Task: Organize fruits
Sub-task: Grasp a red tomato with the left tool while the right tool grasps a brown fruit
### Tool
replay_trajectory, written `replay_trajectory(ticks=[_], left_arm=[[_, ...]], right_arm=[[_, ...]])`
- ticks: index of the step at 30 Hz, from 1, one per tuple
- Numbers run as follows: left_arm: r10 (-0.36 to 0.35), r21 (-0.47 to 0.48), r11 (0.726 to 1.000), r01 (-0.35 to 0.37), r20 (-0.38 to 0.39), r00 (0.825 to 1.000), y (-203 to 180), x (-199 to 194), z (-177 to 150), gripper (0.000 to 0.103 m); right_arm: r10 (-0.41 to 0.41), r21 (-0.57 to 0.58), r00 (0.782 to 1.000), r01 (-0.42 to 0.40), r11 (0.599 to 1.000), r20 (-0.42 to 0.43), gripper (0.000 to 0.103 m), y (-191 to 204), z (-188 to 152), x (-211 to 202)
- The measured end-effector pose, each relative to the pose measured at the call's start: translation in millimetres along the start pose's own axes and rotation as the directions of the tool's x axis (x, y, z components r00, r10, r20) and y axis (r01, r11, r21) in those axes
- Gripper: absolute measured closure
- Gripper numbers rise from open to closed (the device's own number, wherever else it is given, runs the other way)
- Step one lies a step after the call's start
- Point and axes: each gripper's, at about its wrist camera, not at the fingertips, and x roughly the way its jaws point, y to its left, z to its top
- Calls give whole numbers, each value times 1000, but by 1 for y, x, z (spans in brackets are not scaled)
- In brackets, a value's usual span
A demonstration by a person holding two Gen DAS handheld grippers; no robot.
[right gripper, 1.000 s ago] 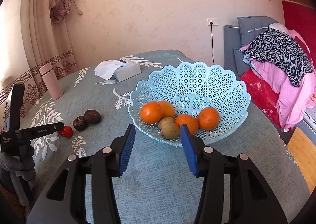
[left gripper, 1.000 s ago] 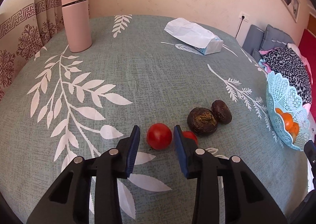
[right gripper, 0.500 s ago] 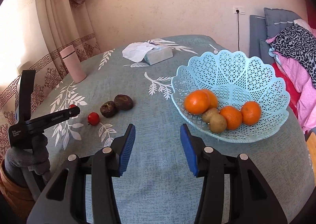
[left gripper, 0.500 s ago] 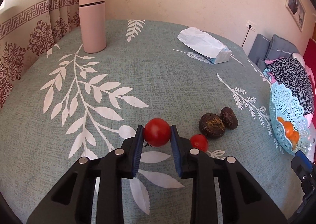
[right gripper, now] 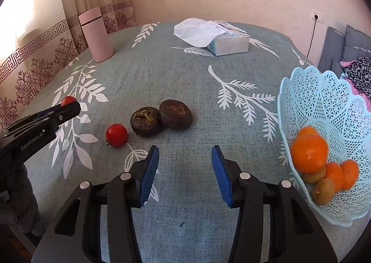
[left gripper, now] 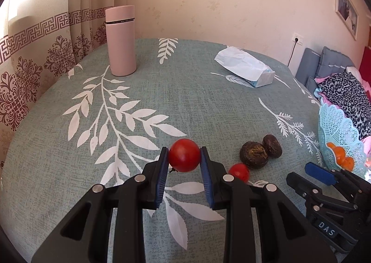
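My left gripper (left gripper: 184, 155) is shut on a large red tomato (left gripper: 184, 155) and holds it just above the tablecloth; it also shows in the right wrist view (right gripper: 67, 104). A small red tomato (right gripper: 116, 135) lies on the cloth beside two dark brown fruits (right gripper: 145, 121) (right gripper: 175, 114). The light blue lattice basket (right gripper: 324, 105) at the right holds several oranges (right gripper: 309, 152) and two kiwis (right gripper: 323, 191). My right gripper (right gripper: 185, 170) is open and empty above the cloth, near the dark fruits and left of the basket.
A pink tumbler (left gripper: 120, 41) stands at the back left near the curtain. A tissue box (right gripper: 228, 42) lies at the back of the table. The teal leaf-print tablecloth (left gripper: 185, 91) covers the round table. Clothes and cushions (left gripper: 343, 91) lie beyond the right edge.
My left gripper closed on the large tomato and lifted it. My right gripper swung left from the basket toward the dark fruits, staying open.
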Motion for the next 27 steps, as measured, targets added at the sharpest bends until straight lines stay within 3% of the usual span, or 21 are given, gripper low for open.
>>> replay_trajectory(ticks=[5, 15, 19, 22, 27], left_arm=[[-9, -20, 1000, 9, -1, 1000, 5, -1, 0, 76], [-18, -26, 999, 18, -16, 1000, 6, 2, 0, 76], [-18, -23, 1000, 17, -23, 1000, 6, 4, -1, 76], [-20, -28, 999, 19, -29, 999, 7, 6, -1, 76], [-23, -27, 999, 23, -25, 999, 7, 5, -1, 76]], right_arm=[[-23, -9, 999, 23, 1000, -38, 54, 1, 17, 31], [25, 8, 999, -25, 1000, -48, 54, 8, 43, 57], [35, 17, 998, -34, 999, -44, 54, 9, 47, 61], [41, 10, 998, -41, 999, -39, 63, 10, 47, 59], [41, 33, 999, -40, 999, -26, 63, 7, 41, 49]])
